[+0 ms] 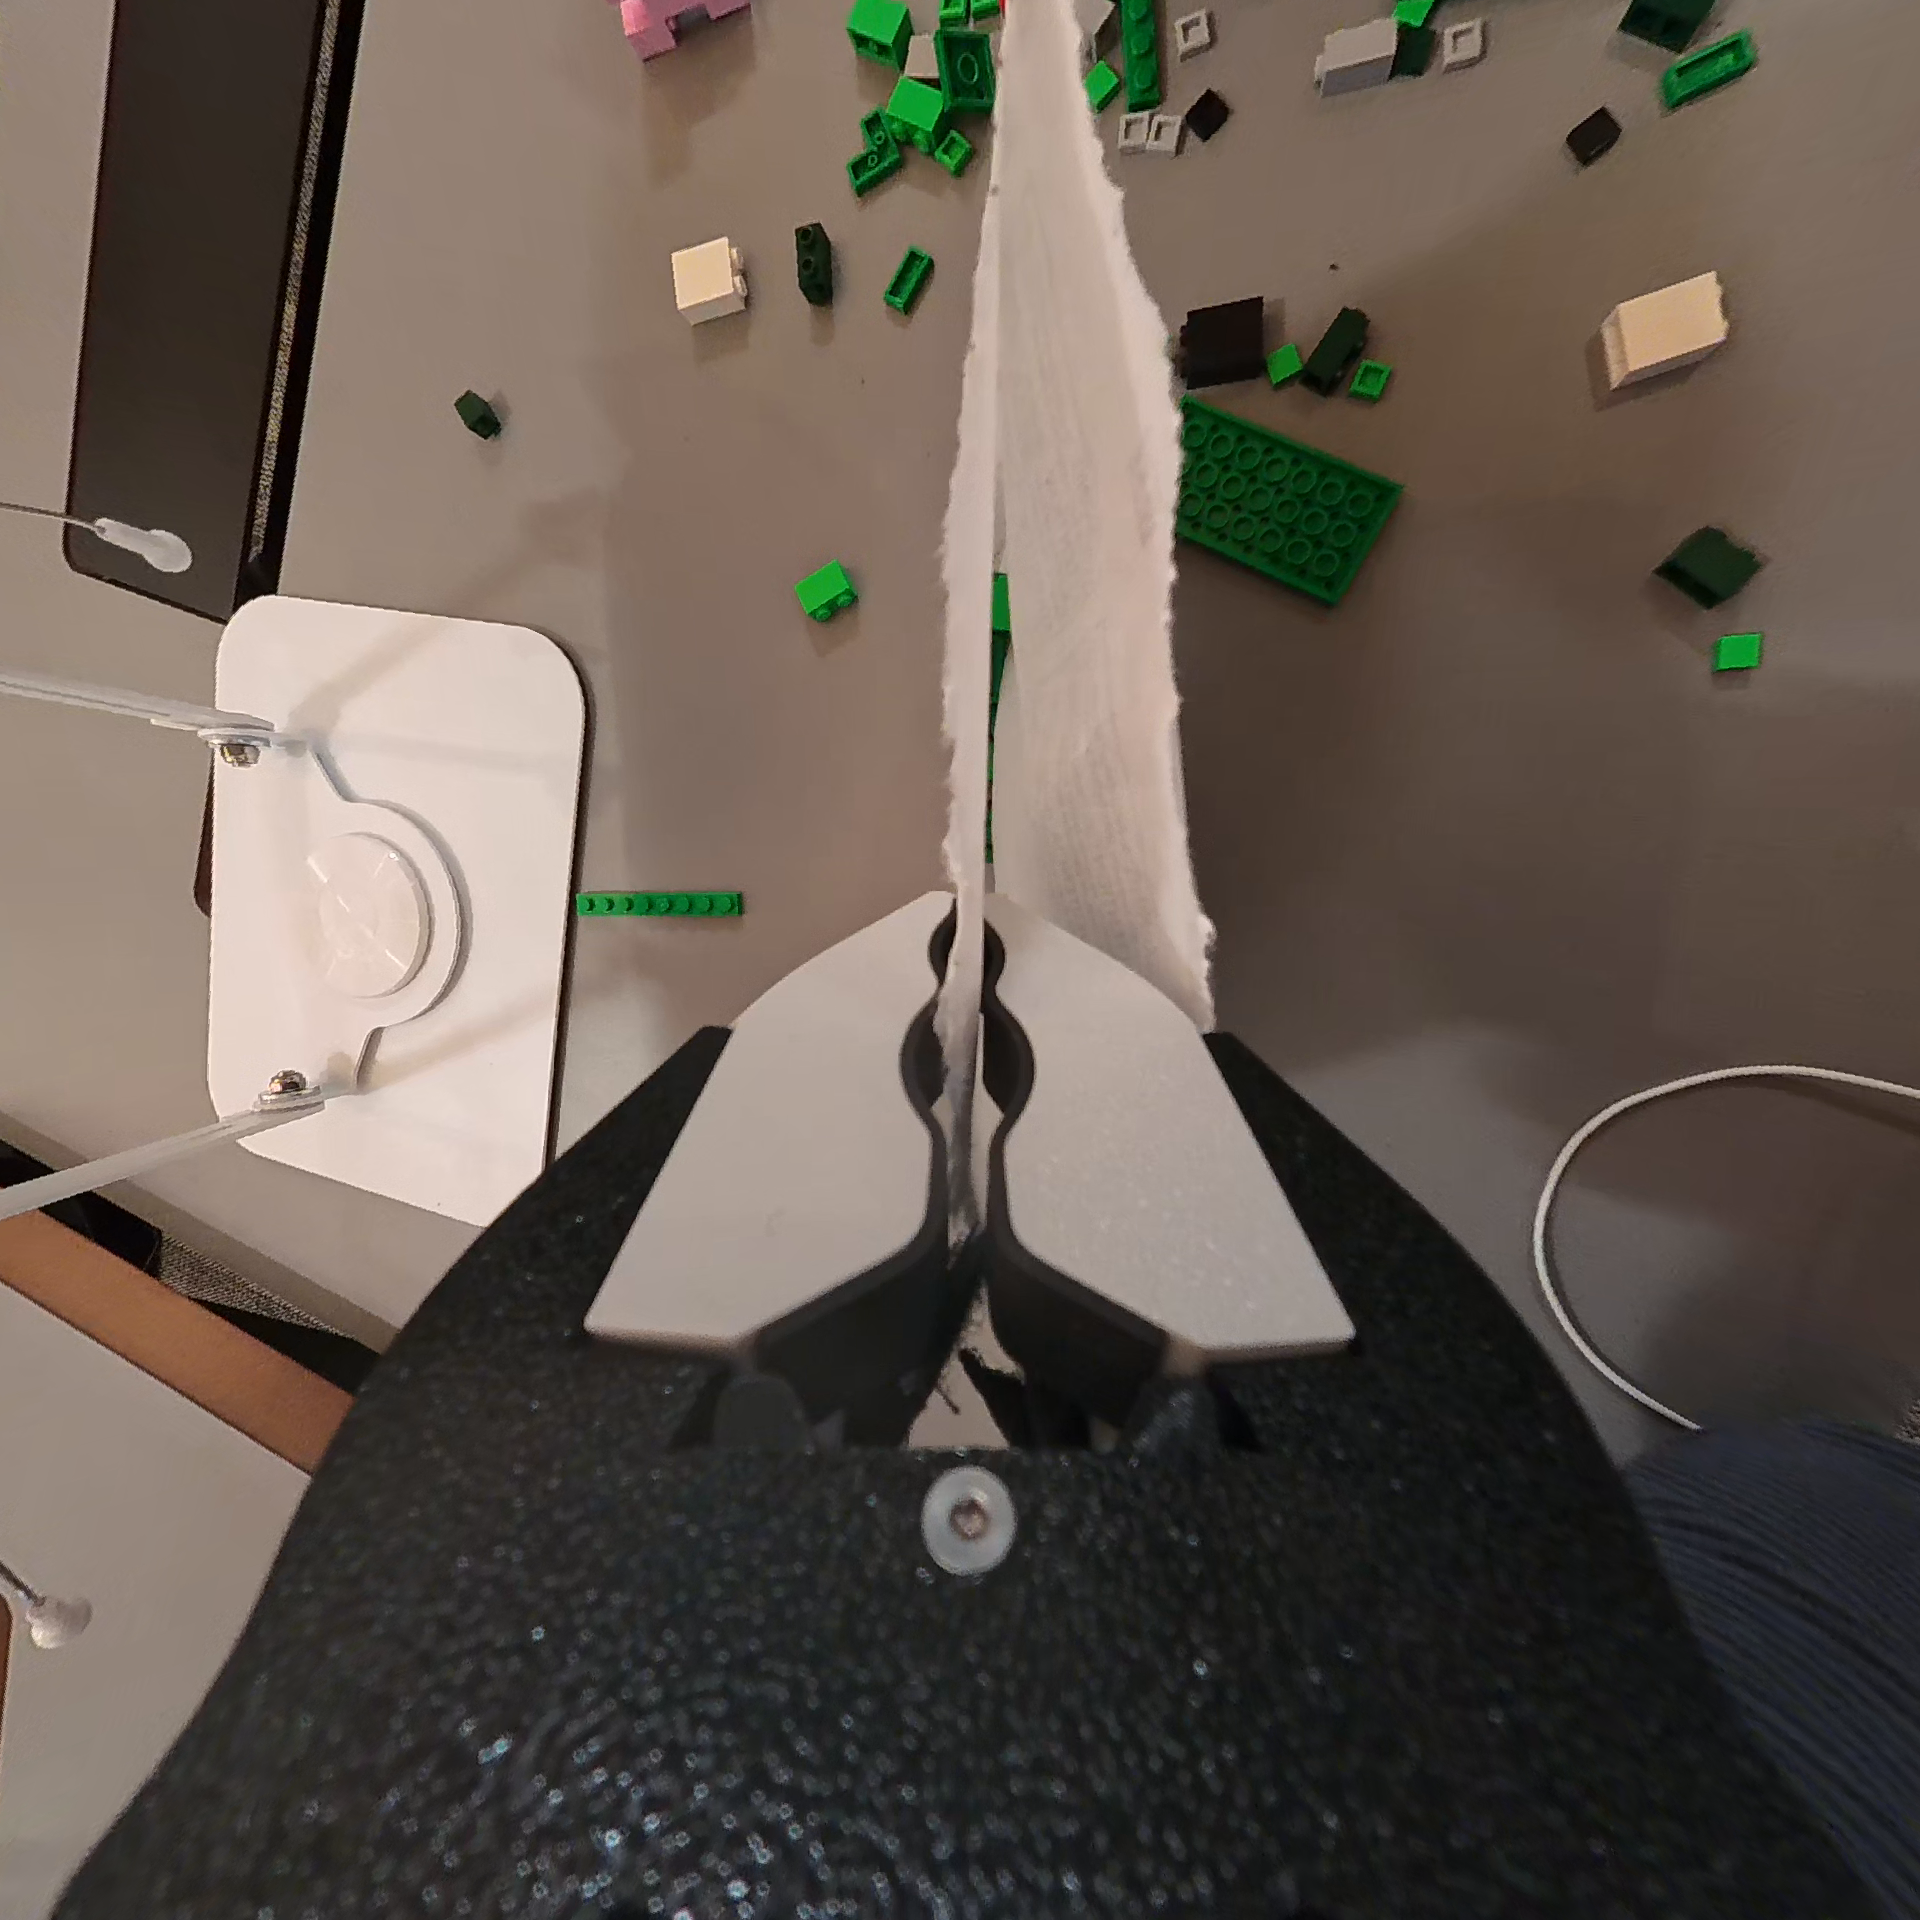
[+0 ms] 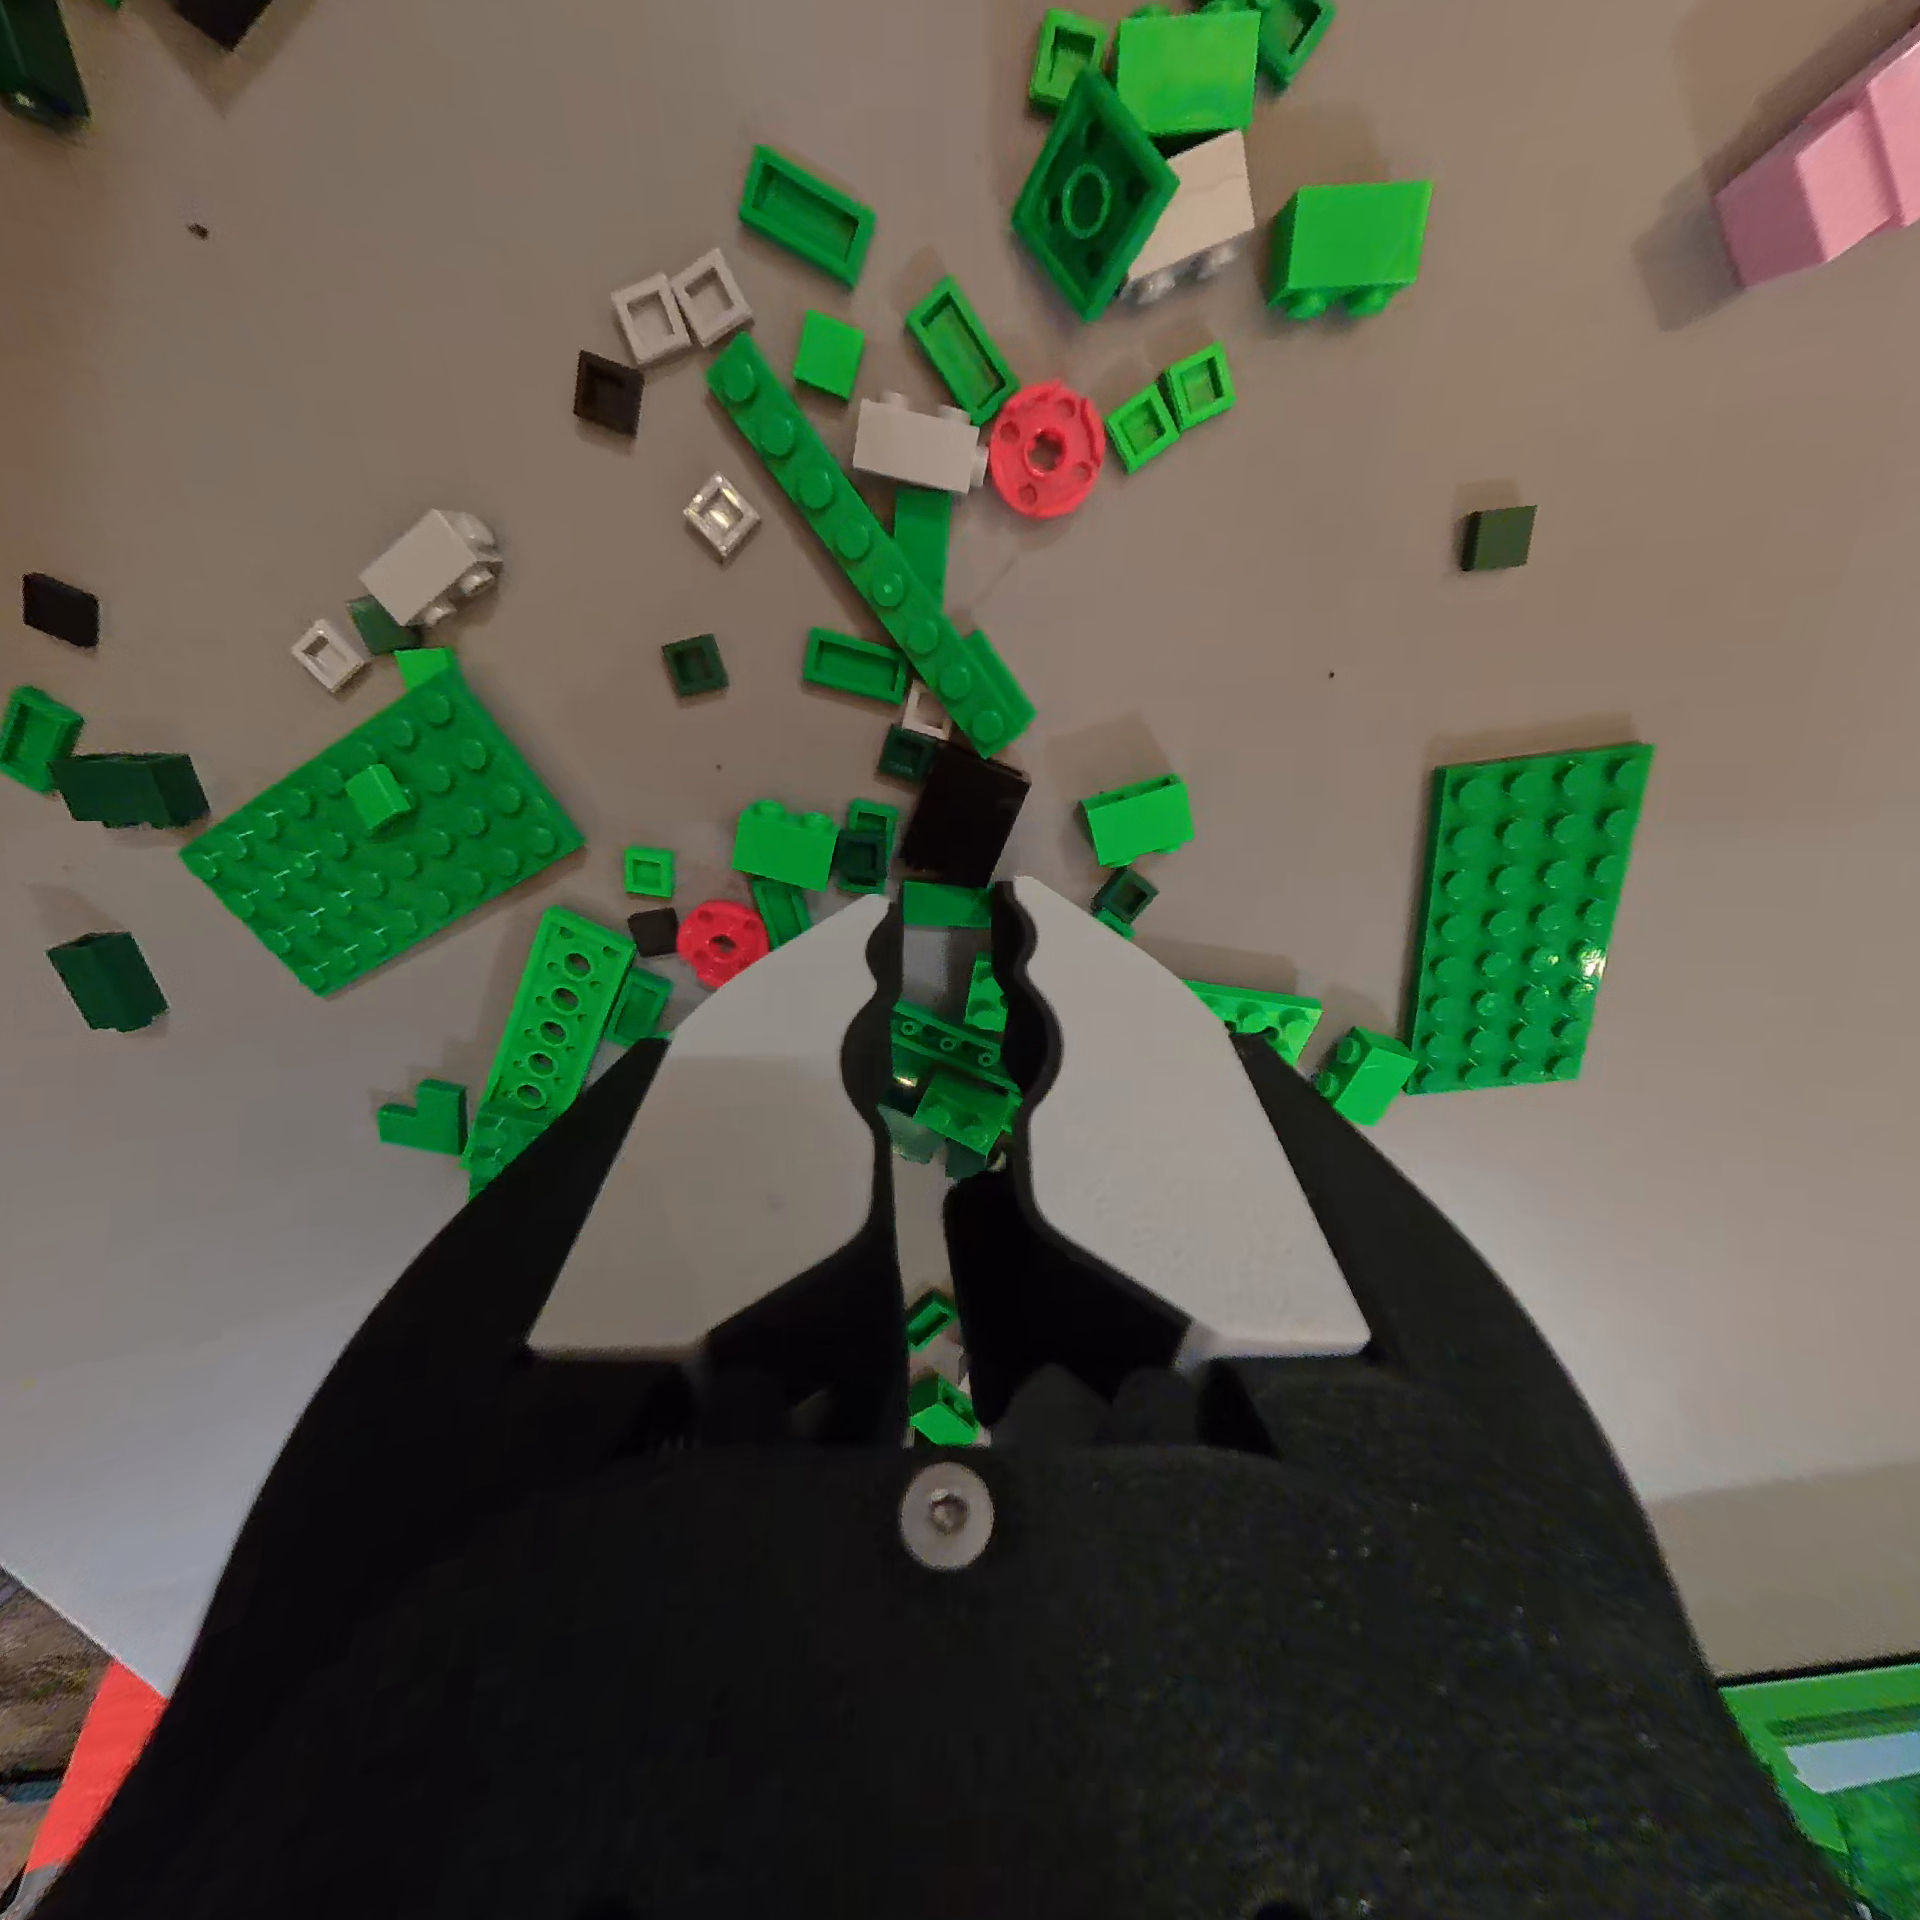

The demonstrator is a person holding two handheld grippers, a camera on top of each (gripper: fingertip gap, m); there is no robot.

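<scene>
My left gripper is shut on a strip of white tissue paper. The paper stands up between the fingers and stretches away over the grey table, hiding some bricks behind it. My right gripper hovers over a heap of green toy bricks with its jaws a little apart and nothing between them. A black tile lies just beyond its fingertips. Small green bricks show through the gap between the fingers. A red round piece lies just to the left of them.
A white stand base, a black panel and a white cable sit near the left gripper. Studded green plates, a long green strip, a pink block and many loose bricks lie scattered about. The grippers' ends are close to 30 centimeters from one another. The left gripper is farther from the pink block, some 30 centimeters, than the right, some 12 centimeters.
</scene>
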